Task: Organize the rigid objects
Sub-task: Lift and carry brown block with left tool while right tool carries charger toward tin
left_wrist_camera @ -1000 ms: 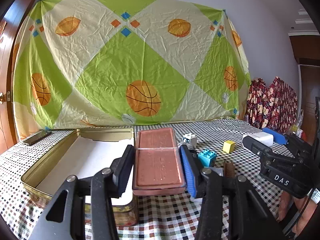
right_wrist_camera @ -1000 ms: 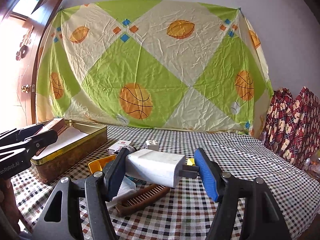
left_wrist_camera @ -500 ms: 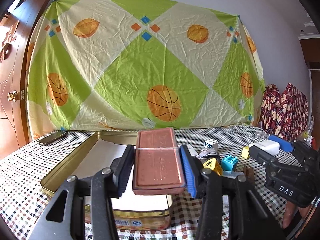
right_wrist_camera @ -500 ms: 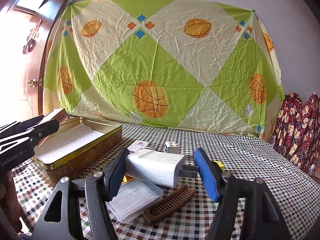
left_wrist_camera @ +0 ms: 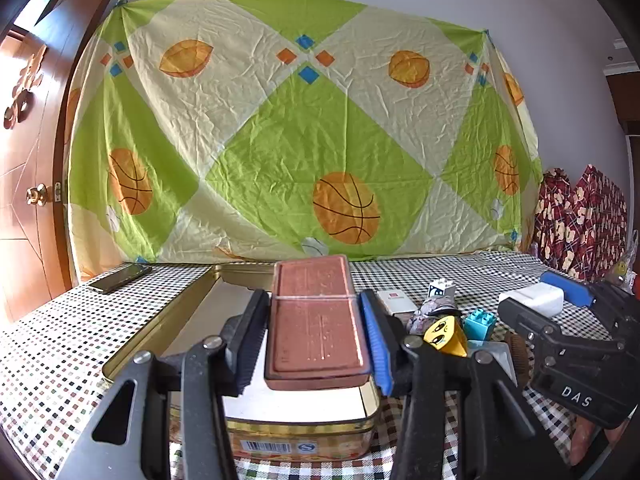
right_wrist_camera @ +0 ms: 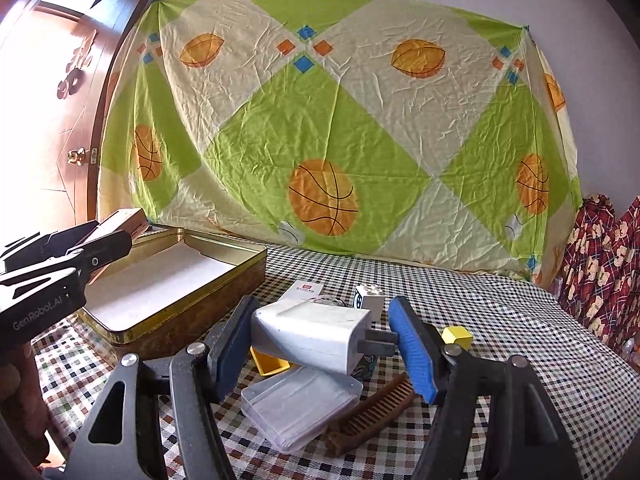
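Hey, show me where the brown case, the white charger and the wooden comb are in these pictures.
brown case (left_wrist_camera: pixel 316 332): left wrist view, middle of its top face, between the gripper's fingers.
white charger (right_wrist_camera: pixel 312 332): right wrist view, middle of its white body.
wooden comb (right_wrist_camera: pixel 372 414): right wrist view, midway along it, on the checked cloth.

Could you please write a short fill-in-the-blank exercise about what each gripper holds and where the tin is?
1. The left gripper is shut on a flat ____ case.
2. The right gripper holds a white ____ by its body and prongs.
3. The brown case hangs above the open gold ____.
4. On the checked cloth, below the charger, the brown ____ lies beside a clear plastic box.

Missing words: brown; charger; tin; comb
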`<state>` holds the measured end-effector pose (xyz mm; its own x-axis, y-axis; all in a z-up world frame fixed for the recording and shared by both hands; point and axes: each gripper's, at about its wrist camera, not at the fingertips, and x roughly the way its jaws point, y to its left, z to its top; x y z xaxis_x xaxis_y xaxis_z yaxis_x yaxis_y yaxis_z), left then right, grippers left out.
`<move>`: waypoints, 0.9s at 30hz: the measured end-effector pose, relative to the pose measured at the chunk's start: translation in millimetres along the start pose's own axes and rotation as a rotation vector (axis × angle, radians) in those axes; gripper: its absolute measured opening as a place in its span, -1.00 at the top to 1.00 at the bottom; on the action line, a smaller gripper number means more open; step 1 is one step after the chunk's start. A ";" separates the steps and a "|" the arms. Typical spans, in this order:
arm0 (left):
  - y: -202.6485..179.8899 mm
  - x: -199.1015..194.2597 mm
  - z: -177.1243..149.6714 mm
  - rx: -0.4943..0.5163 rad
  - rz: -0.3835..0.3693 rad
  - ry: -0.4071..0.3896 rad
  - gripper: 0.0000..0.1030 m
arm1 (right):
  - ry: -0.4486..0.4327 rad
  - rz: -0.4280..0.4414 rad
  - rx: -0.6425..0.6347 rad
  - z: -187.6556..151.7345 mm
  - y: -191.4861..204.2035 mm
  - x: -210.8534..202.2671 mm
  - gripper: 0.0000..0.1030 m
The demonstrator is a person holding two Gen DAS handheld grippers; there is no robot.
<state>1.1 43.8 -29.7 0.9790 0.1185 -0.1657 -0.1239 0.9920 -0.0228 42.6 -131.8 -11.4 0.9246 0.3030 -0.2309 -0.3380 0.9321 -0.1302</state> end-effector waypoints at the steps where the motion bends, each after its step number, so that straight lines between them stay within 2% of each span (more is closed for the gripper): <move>1: 0.8 -0.1 -0.1 0.000 0.002 0.000 0.11 | 0.000 0.002 0.000 0.1 0.8 0.3 -0.34; 14: 18.4 -0.7 -0.4 -0.010 0.033 0.003 0.11 | 0.008 0.053 -0.018 2.9 19.5 4.5 -0.34; 27: 47.5 3.9 -0.3 -0.053 0.054 0.047 0.11 | 0.058 0.143 -0.041 8.8 43.0 15.7 -0.34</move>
<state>-1.0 91.4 -31.7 0.9622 0.1688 -0.2140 -0.1862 0.9804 -0.0642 44.1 -85.2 -12.2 0.8552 0.4190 -0.3049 -0.4735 0.8709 -0.1313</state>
